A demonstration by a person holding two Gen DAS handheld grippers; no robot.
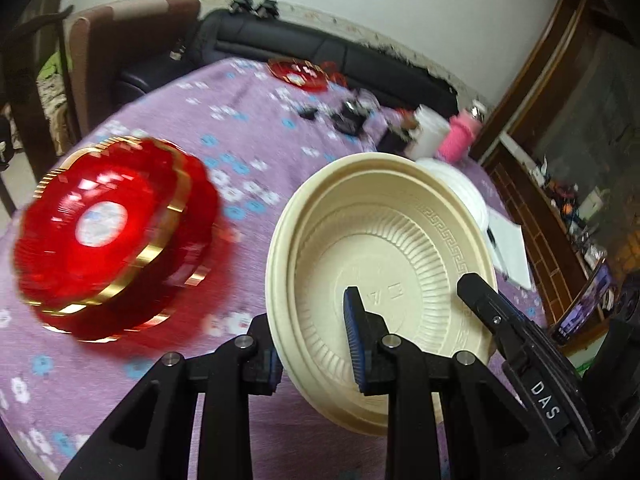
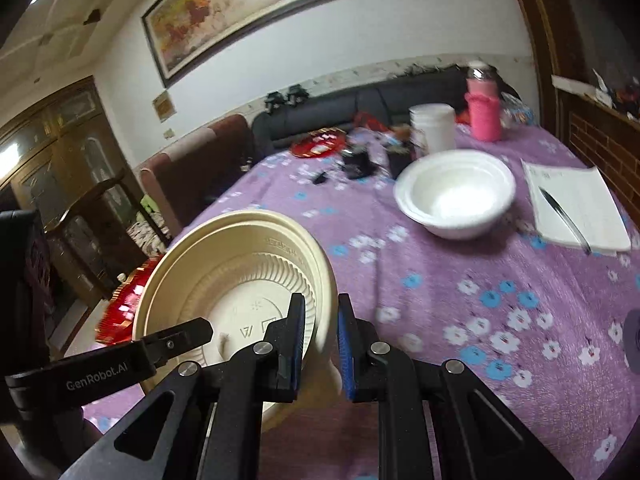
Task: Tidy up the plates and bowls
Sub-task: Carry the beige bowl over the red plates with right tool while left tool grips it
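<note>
A cream plastic plate [image 1: 380,240] is held tilted above the purple floral tablecloth [image 1: 248,128]. My left gripper [image 1: 316,340] is shut on its near rim, one finger in front and one behind. My right gripper [image 2: 320,336] is shut on the same cream plate [image 2: 224,276], at its opposite rim. A stack of red gold-rimmed plates [image 1: 108,232] lies to the left; part of it shows behind the cream plate [image 2: 128,296]. A stack of white bowls [image 2: 456,192] sits further back on the table; its edge shows in the left wrist view [image 1: 464,188].
A white notebook with a pen [image 2: 572,204] lies right of the bowls. A white container [image 2: 434,126], a pink bottle [image 2: 484,108], another red plate [image 2: 320,144] and dark small items [image 2: 358,162] crowd the far end. A black sofa [image 2: 360,100] stands behind.
</note>
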